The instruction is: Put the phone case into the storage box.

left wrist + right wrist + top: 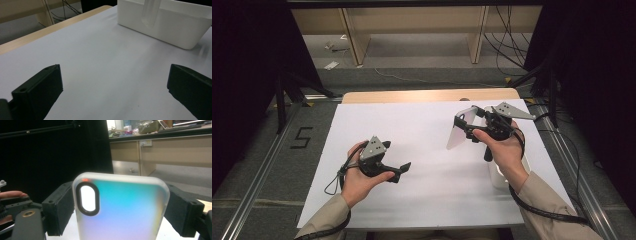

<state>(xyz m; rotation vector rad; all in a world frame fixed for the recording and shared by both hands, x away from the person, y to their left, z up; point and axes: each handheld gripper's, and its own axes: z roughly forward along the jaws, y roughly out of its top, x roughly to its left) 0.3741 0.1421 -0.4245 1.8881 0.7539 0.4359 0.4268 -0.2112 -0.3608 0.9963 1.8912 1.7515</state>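
Nearest, 2 forearms in tan sleeves enter from the bottom edge of the high view. The left hand [362,182] holds the left gripper [399,170] low over the white sheet [422,150] covering the bench [427,95]; its fingers [40,92] are wide apart with nothing between them, bare sheet showing in the gap in the left gripper view.

Further on, the right hand [504,150] holds the right gripper [464,125] raised above the sheet on the right side. Its fingers [58,207] are clamped on the 2 long edges of a phone case [122,212], translucent white with an iridescent blue-pink sheen and an oval black-rimmed camera cutout [88,198]. Case is lifted off the sheet, tilted.

A white bin [170,27] sits on the sheet at the right, partly hidden under the right forearm in the high view.

Beyond the bench edge: grey floor, wooden shelving [412,30], loose cables [507,40].
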